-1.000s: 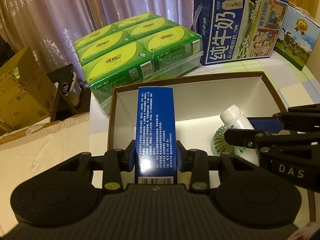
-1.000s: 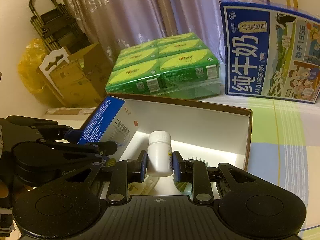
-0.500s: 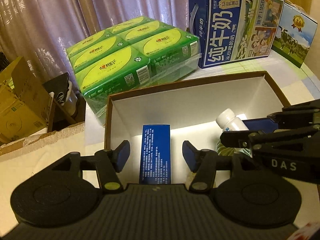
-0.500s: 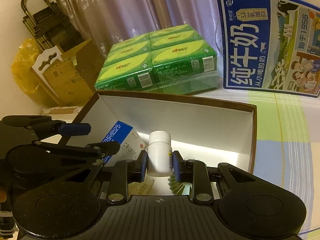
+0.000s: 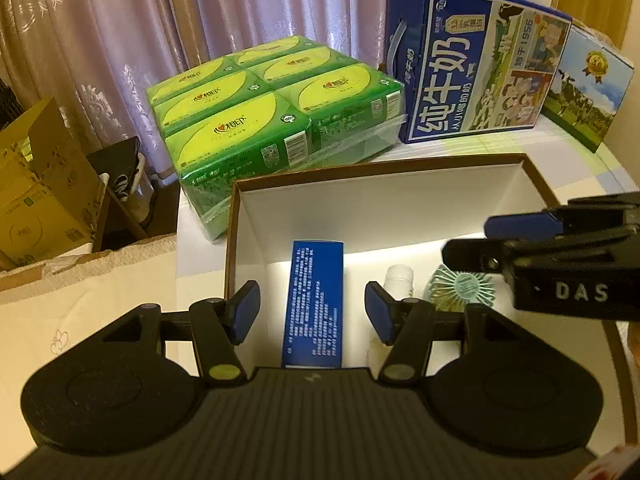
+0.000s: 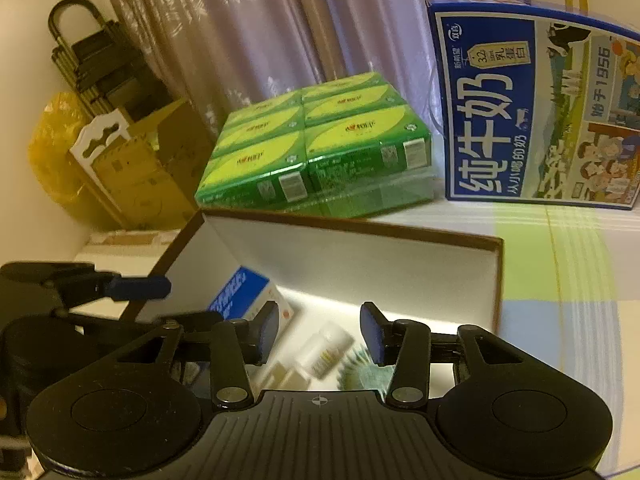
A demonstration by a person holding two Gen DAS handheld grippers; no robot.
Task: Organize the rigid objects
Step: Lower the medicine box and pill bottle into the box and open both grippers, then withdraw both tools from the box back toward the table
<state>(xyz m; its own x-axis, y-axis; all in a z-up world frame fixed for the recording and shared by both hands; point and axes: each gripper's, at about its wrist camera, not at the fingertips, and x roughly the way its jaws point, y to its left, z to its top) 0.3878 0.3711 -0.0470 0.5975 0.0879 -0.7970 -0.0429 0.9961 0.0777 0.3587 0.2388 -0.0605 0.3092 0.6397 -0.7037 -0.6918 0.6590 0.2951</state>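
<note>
Left wrist view: table [image 5: 132, 296] with pale cloth, checked green and blue at the right. Tray [image 5: 376, 168], brown rim, white inside, sits on it. Behind: green tissue packs [image 5: 264, 120], blue milk carton [image 5: 476, 68], curtain [image 5: 200, 20]. Cardboard boxes [image 5: 36, 184] off the left edge.

Left gripper [image 5: 312, 312] spread, pads clear of the blue box [image 5: 314, 300] lying flat in the tray between them. Right gripper [image 6: 318, 330] has just been opening; pads released, white bottle [image 6: 326, 350] lies tilted below them in the tray, beside a green fan-shaped thing [image 5: 460, 286].

Hard to read: bottle blurred in the right view, mostly hidden behind a pad in the left view. Box's near end cut off by the gripper body. Small pale items under the right gripper can't be identified.
</note>
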